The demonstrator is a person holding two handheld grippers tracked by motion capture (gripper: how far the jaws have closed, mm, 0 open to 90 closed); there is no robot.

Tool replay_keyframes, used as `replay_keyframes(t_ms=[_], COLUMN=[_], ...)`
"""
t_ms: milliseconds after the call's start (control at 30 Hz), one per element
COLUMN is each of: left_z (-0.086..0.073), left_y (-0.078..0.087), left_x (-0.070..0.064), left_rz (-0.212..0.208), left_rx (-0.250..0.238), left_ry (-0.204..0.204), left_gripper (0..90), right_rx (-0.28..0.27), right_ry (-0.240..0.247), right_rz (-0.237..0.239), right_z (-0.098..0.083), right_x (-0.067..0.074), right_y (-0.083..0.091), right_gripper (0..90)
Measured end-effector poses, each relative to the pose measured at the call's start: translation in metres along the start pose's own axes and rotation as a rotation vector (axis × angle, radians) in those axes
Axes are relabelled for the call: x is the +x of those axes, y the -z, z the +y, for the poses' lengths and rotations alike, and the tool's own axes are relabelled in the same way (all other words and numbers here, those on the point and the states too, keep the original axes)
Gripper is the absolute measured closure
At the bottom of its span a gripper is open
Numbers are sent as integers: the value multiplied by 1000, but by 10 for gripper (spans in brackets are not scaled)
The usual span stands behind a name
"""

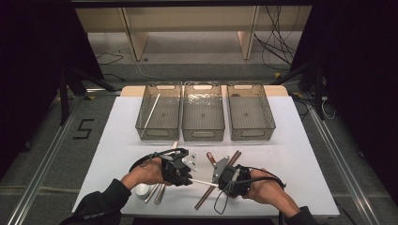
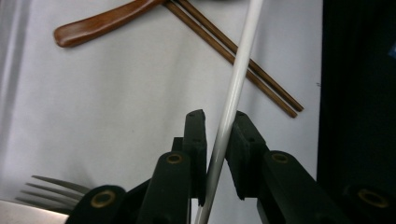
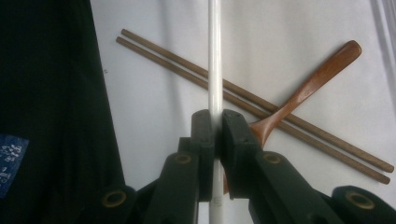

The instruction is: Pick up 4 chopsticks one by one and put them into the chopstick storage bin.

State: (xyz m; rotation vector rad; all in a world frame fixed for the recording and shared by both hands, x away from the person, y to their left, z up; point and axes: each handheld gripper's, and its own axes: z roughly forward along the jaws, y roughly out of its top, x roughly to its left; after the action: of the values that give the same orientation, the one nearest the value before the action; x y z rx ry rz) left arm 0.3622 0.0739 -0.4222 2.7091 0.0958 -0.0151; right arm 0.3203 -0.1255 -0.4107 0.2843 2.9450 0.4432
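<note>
A thin white chopstick (image 1: 204, 183) spans the gap between my two grippers, just above the white table. My left gripper (image 1: 190, 180) is shut on one end; in the left gripper view the chopstick (image 2: 233, 84) runs up at a slant from between the jaws (image 2: 218, 116). My right gripper (image 1: 217, 180) is shut on the other end. In the right gripper view the chopstick (image 3: 215, 56) stands straight up from the pinched jaws (image 3: 215, 114). Below lie a pair of brown wooden chopsticks (image 1: 205, 197) (image 2: 261, 74) (image 3: 163, 53) and a wooden spoon (image 1: 211, 157) (image 2: 102, 21) (image 3: 317, 79).
Three clear bins (image 1: 159, 133) (image 1: 202, 136) (image 1: 250, 135) stand in a row at the far side; the left one holds another white chopstick (image 1: 151, 111). Metal cutlery (image 1: 157, 192), including a fork (image 2: 56, 186), and a small white cup (image 1: 142, 190) lie by my left hand.
</note>
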Motion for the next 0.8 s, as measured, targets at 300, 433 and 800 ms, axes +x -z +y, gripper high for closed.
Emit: replay_keyframes(t_ms=[300,433,800], left_z=[-4,-11,-32], left_y=[3,7,24], left_x=[-1,6,26], left_rz=[-95,-60,37], left_rx=[-22,-25,-74], left_ry=[5,49,211], left_gripper=[849,850,849], right_rx=[-15,-87,-287], right_ry=[-32,-117,-336], right_rz=[-8,-7,-99], right_z=[-2,-5,-21], right_x=[-4,-11,-27], right_y=[3,14,27], right_gripper=[761,626,377])
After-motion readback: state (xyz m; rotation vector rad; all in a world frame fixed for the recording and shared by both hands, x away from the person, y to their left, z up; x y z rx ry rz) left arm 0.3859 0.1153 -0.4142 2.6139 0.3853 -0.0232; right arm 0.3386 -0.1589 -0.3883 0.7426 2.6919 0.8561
